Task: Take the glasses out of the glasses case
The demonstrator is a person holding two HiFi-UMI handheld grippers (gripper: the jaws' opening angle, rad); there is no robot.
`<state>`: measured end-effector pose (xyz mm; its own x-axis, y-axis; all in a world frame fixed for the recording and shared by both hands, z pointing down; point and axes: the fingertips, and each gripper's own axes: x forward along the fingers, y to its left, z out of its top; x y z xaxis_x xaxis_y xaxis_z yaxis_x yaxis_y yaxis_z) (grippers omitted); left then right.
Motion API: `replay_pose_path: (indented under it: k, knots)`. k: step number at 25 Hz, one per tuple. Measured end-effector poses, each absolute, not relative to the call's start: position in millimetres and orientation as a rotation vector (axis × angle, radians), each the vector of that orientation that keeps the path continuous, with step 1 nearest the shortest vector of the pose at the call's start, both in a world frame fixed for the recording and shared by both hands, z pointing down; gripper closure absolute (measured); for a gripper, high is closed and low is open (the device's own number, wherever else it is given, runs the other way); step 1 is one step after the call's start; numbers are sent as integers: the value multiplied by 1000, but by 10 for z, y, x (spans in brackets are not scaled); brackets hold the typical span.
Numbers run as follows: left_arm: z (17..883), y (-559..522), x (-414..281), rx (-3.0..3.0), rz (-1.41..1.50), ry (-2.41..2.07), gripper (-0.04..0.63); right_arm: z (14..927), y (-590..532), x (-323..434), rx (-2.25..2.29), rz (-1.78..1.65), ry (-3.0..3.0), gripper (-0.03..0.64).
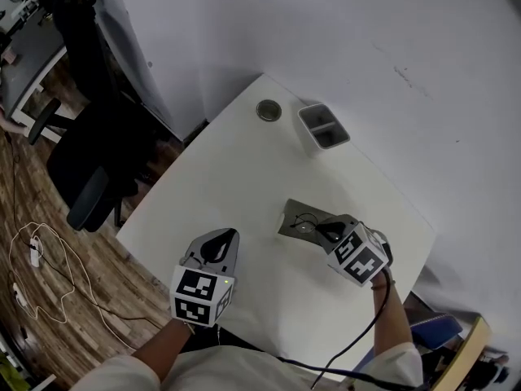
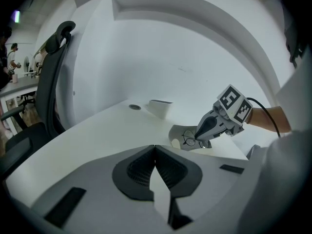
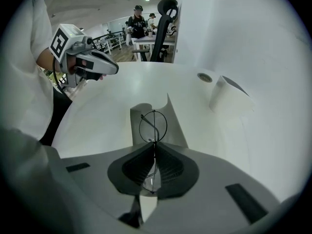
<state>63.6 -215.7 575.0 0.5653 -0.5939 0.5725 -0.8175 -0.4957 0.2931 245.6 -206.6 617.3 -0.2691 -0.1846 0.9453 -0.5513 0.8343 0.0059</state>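
Note:
A flat grey glasses case (image 1: 295, 218) lies open on the white table (image 1: 236, 169). Thin round wire glasses (image 3: 153, 126) are pinched by one lens in my right gripper (image 3: 154, 145), which is shut on them just above the case (image 3: 146, 116). In the head view the right gripper (image 1: 319, 230) sits over the case's near right end. From the left gripper view the glasses (image 2: 189, 139) show at the right gripper's tip (image 2: 199, 134). My left gripper (image 2: 155, 148) is shut on nothing, hovering over the table left of the case (image 1: 229, 235).
A grey two-compartment holder (image 1: 323, 126) and a round cable grommet (image 1: 269, 110) sit at the table's far corner. A black office chair (image 1: 89, 169) stands left of the table, with white cables (image 1: 41, 259) on the wooden floor. People stand far behind (image 3: 139, 21).

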Motion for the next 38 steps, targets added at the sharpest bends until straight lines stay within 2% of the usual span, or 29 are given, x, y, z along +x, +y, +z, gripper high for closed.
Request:
replay_pose_path:
  k: [16,38]
  knots:
    - [5540,-2093,627,2301,519,-1165,577,5797,-2214,2434,728,234,-1896,577]
    - [4865,-2298,707,2461,424,-1251,578,4916,-2184,2461,1122,201,-2053,577]
